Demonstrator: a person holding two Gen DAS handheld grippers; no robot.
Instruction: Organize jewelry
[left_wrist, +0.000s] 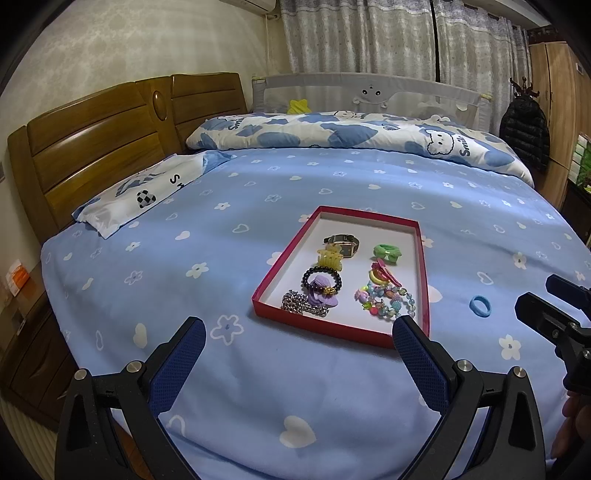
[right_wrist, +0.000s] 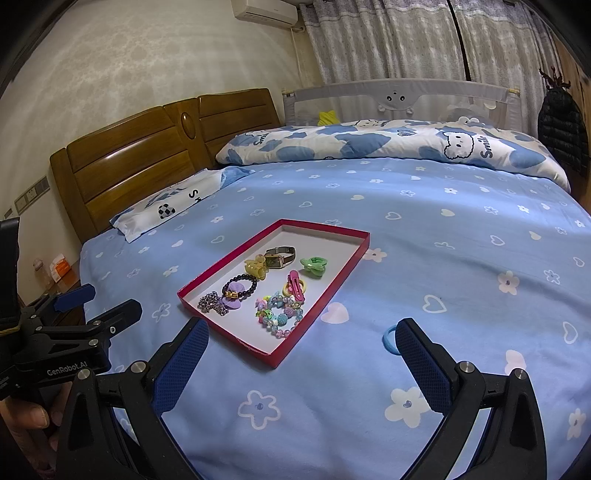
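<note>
A red tray (left_wrist: 286, 254) (right_wrist: 225, 329) lies on the blue bedsheet. It holds a watch (left_wrist: 345, 245) (right_wrist: 282, 256), a yellow claw clip (left_wrist: 328, 258), a green clip (left_wrist: 387, 253), a pink clip (right_wrist: 295, 286), a purple bow (left_wrist: 321, 291), a silver chain (left_wrist: 295, 301) and colourful bead bracelets (left_wrist: 384, 301) (right_wrist: 280, 314). A blue hair tie (left_wrist: 472, 306) (right_wrist: 388, 339) lies on the sheet right of the tray, partly hidden behind my right gripper's right finger. My left gripper (left_wrist: 299, 321) (right_wrist: 99, 302) hovers open near the tray's front edge. My right gripper (right_wrist: 303, 324) (left_wrist: 546, 302) is open and holds nothing.
A folded blue-and-white duvet (left_wrist: 351, 134) lies across the far side of the bed, with a pillow (left_wrist: 144, 195) by the wooden headboard (left_wrist: 92, 147). A bedside table (right_wrist: 55, 284) stands left of the bed. A black jacket (left_wrist: 524, 133) hangs at the right.
</note>
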